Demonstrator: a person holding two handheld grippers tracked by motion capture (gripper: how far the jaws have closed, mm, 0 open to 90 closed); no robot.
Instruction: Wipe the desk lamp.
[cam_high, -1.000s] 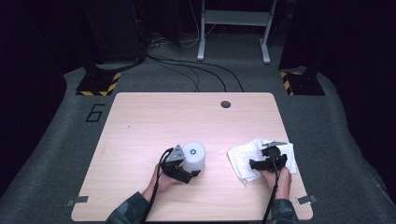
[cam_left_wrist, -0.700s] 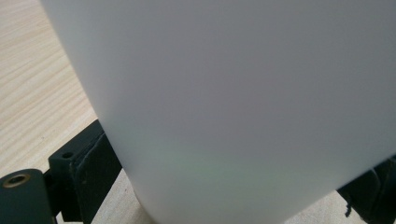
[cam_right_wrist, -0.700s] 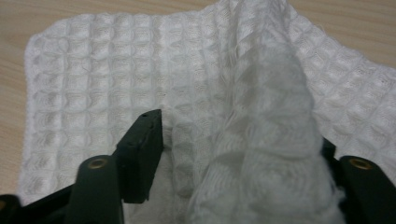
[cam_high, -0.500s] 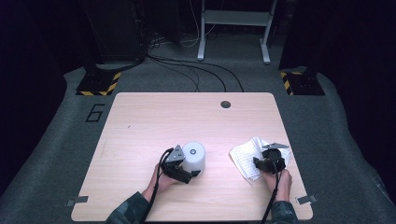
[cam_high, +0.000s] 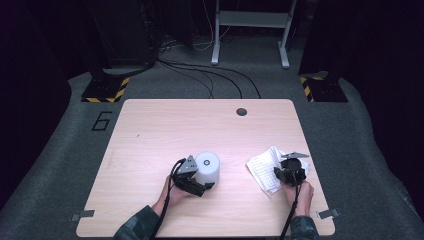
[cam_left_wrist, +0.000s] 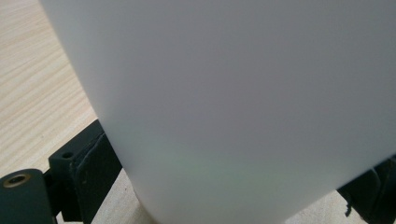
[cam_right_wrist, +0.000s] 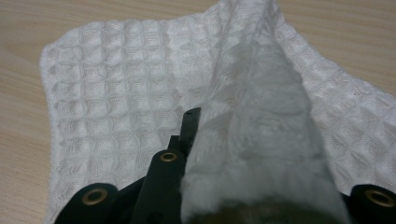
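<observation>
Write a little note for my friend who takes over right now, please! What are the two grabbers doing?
Left gripper: jaws on either side of the upright white cylinder, apparently gripping it, near the table's front middle.
Right gripper: jaws have just been closing, pinching up a fold of the white waffle cloth; the rest lies on the table.
Done: both things grasped.
Left: probably lift the cloth and wipe the cylinder.

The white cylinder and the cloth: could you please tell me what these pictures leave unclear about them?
- White cylinder: in the left gripper view its top is cut off by the frame edge.
- Cloth: a raised fold hides the right gripper's far jaw.
- High view: the cloth's weave is too small.
</observation>
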